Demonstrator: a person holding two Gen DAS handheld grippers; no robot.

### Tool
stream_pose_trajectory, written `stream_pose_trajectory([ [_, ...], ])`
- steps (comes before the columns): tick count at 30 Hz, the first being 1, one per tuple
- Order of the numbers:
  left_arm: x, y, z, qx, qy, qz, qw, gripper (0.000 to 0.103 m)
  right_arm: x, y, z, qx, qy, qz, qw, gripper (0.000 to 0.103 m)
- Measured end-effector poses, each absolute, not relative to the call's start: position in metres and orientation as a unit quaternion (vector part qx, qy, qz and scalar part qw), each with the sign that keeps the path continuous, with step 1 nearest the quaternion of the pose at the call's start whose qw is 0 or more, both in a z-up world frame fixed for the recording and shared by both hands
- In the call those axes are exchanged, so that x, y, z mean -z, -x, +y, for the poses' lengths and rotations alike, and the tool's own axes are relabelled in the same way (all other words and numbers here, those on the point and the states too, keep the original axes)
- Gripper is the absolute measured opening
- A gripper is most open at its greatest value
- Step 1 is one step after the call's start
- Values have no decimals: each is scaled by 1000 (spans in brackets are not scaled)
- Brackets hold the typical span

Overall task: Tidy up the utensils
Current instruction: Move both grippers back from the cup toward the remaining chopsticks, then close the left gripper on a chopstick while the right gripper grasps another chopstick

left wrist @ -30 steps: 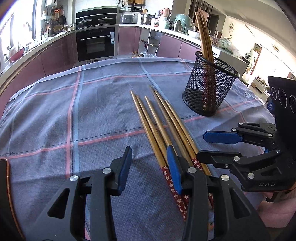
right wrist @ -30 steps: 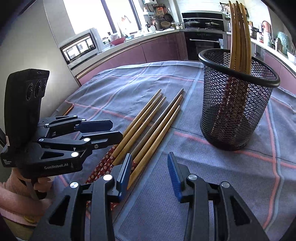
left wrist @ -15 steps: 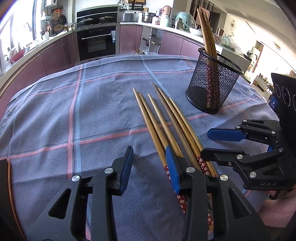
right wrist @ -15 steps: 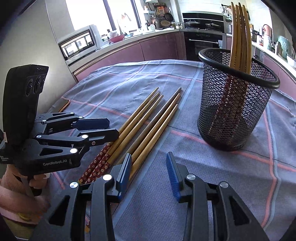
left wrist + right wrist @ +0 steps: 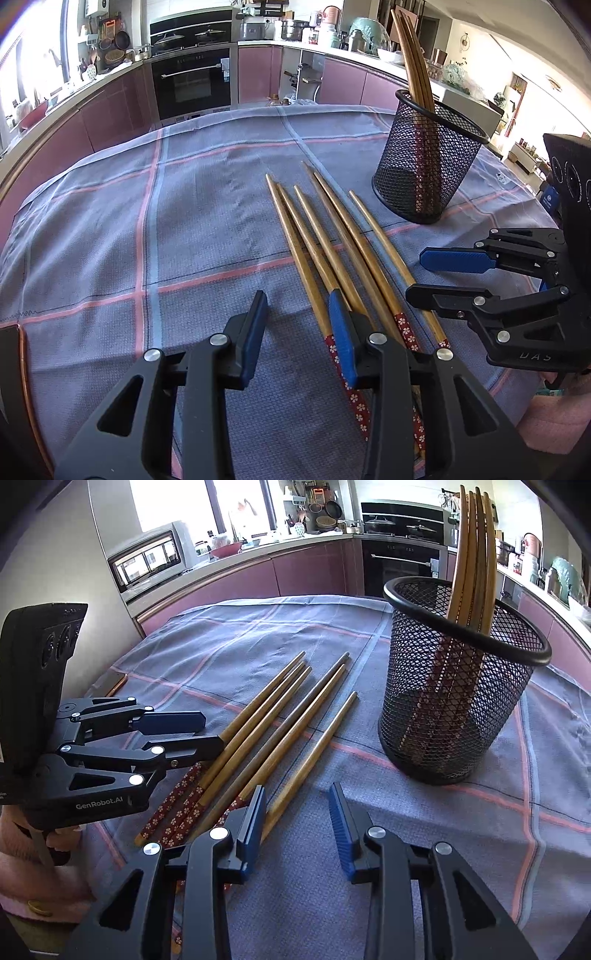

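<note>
Several wooden chopsticks (image 5: 332,243) with red flowered ends lie side by side on the plaid cloth; they also show in the right wrist view (image 5: 280,723). A black mesh holder (image 5: 424,170) stands upright behind them with several chopsticks in it, also seen in the right wrist view (image 5: 458,686). My left gripper (image 5: 299,317) is open and empty, low over the chopsticks' near ends, its right finger above them. My right gripper (image 5: 297,812) is open and empty, just right of the chopsticks' handles. Each gripper shows in the other's view, the right one (image 5: 443,273) and the left one (image 5: 199,731).
The blue-grey plaid cloth (image 5: 147,229) covers a round table whose copper edge (image 5: 26,369) shows at the near left. Kitchen cabinets and an oven (image 5: 192,81) stand behind the table. A pink-sleeved hand (image 5: 33,878) holds the left gripper.
Both grippers have drawn back a little toward the near edge of the table. The chopsticks and the holder have not moved. Both grippers stay open.
</note>
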State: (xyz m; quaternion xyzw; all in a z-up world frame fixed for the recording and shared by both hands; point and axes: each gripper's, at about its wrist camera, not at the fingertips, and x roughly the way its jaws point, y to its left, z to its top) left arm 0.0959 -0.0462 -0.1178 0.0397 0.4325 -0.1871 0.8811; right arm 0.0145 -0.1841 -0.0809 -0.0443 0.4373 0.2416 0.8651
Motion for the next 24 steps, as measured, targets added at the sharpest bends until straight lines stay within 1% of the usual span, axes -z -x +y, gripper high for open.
stream_pose_trajectory([
  [6, 118, -108, -50, 183, -46, 437, 880, 31, 82, -22, -180, -234, 46, 436, 868, 32],
  [8, 118, -113, -51, 181, -47, 439, 879, 28, 82, -25, -179, -230, 47, 435, 869, 29],
  [9, 118, -114, -52, 180, -48, 439, 879, 27, 83, -26, -179, -228, 44, 434, 870, 25],
  [10, 118, -116, -53, 180, -47, 439, 879, 24, 83, -28, -180, -226, 38, 434, 871, 20],
  [11, 119, -118, -54, 180, -45, 441, 878, 20, 84, -29, -183, -226, 28, 435, 871, 17],
  [12, 119, -119, -55, 180, -43, 442, 878, 19, 84, -30, -186, -227, 15, 436, 871, 14],
  [15, 119, -119, -57, 180, -37, 442, 878, 12, 85, -30, -192, -228, -5, 437, 870, 11],
  [19, 119, -116, -54, 177, -19, 441, 880, 9, 84, -28, -200, -226, -26, 435, 871, 6],
  [24, 113, -106, -46, 176, -6, 433, 884, 8, 78, -23, -210, -234, -40, 422, 875, 6],
])
